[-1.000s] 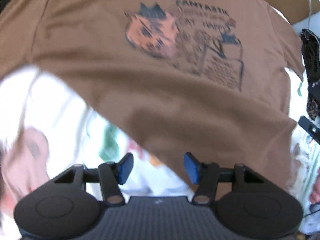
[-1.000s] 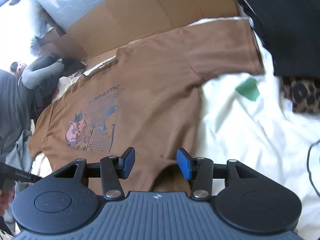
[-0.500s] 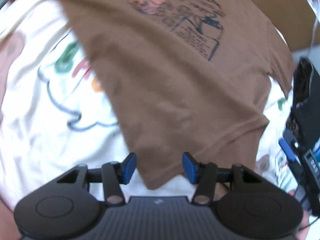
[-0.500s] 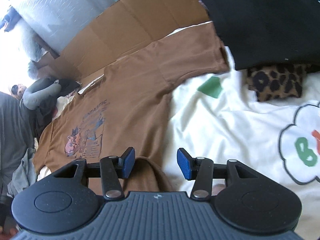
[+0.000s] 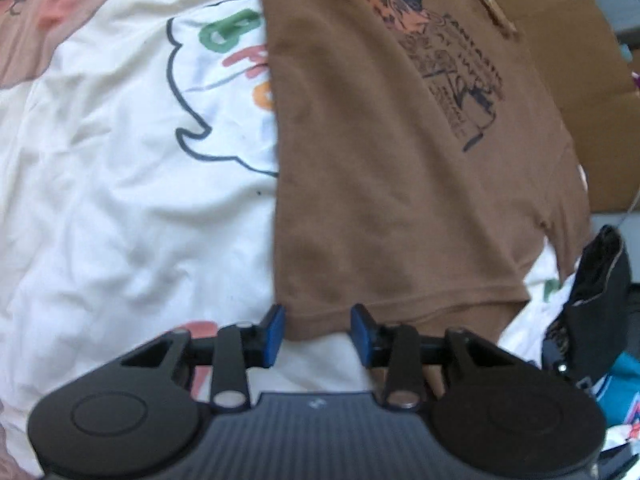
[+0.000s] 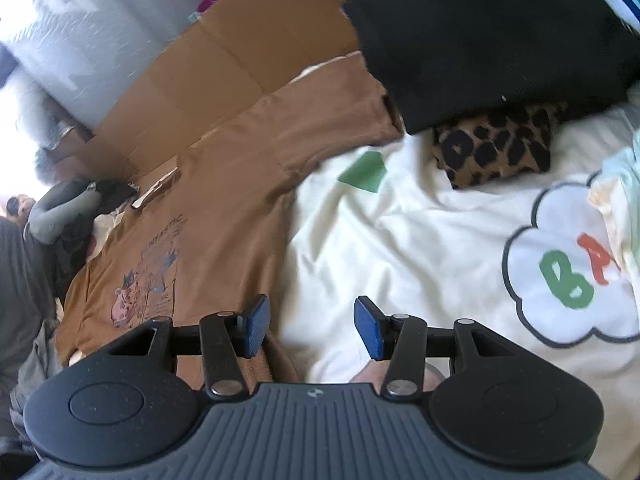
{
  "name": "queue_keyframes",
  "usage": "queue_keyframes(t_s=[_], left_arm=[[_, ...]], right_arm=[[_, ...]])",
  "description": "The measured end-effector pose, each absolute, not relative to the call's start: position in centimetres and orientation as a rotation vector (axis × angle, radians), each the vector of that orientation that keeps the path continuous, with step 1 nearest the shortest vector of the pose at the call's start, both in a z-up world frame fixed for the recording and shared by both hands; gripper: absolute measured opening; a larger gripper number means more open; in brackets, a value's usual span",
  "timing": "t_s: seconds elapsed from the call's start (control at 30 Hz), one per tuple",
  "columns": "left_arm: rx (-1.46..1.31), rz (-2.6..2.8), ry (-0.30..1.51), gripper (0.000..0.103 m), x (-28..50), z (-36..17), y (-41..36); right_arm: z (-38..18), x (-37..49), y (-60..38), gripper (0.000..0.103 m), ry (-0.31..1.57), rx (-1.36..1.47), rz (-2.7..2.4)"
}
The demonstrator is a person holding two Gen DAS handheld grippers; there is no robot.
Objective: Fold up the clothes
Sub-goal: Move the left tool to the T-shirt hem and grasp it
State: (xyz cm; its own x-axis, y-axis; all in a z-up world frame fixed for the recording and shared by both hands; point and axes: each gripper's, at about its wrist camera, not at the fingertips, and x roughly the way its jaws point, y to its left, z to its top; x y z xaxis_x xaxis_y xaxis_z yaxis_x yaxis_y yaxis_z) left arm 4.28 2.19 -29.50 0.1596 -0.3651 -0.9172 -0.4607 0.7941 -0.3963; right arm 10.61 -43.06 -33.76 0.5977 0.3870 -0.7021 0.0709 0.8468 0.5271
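The brown T-shirt [image 5: 400, 184] is laid flat on the white blanket [image 5: 120, 200] with no fold made, its hem corner between the left gripper's [image 5: 318, 334] spread jaws, while the right gripper's [image 6: 310, 328] spread jaws hold nothing.

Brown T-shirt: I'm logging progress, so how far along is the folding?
Done: the brown T-shirt lies spread flat, print up, on the white blanket. In hand: nothing; the left gripper and right gripper are open at its hem. Left: every fold.
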Motion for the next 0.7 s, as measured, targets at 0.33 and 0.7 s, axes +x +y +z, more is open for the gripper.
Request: queue_keyframes(t_s=[0.33, 0.7], left_arm=[[-0.639, 0.106, 1.479, 0.036, 4.3, -30.2, 3.5], [-0.560, 0.129, 1.519, 0.041, 5.3, -29.8, 1.7]], right_arm=[[-33.6, 11.7, -42.7, 0.054, 0.915, 0.526, 0.182], [-33.9, 11.7, -42.0, 0.054, 0.944, 0.507, 0.173]])
